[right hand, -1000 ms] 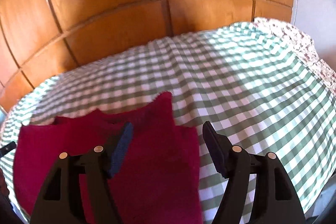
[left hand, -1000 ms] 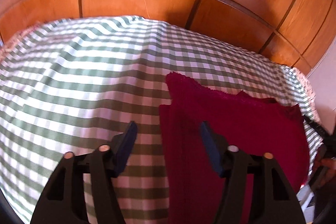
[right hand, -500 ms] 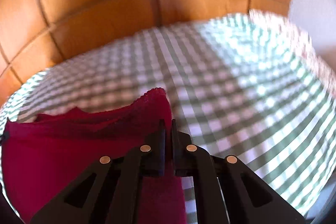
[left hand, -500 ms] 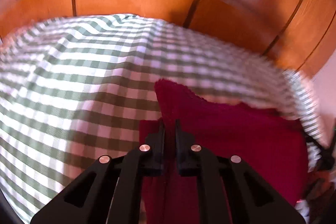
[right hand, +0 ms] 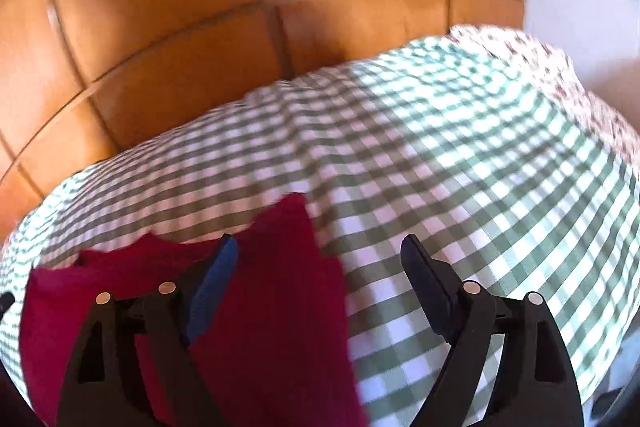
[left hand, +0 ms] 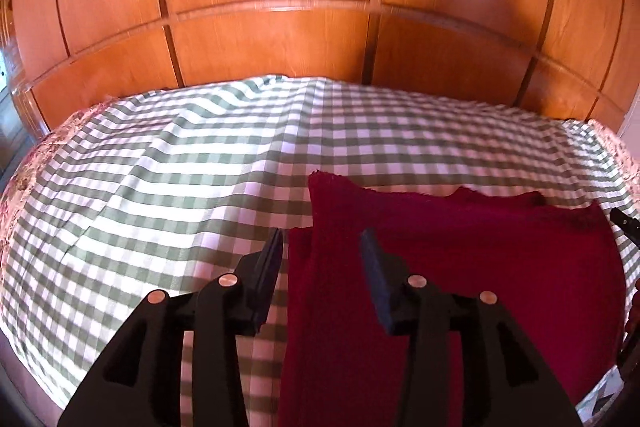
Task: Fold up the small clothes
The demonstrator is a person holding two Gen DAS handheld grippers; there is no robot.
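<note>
A dark red knitted garment (left hand: 460, 267) lies flat on the green and white checked cloth (left hand: 180, 179), partly folded, with a raised corner at its far left. My left gripper (left hand: 320, 259) is open above the garment's left edge and holds nothing. In the right wrist view the same garment (right hand: 272, 307) lies at the lower left, with its right edge and a pointed corner near the middle. My right gripper (right hand: 316, 267) is open wide over that right edge and holds nothing. This view is blurred.
A wooden panelled wall (left hand: 280, 27) stands right behind the covered surface. A floral patterned fabric edges the cloth at the left (left hand: 24, 171) and at the right (right hand: 560, 75). The tip of the other gripper (left hand: 624, 223) shows at the right rim.
Both grippers were open, shut on the garment's side edges half a second ago, and have now opened again and let go. The garment lies back on the cloth.
</note>
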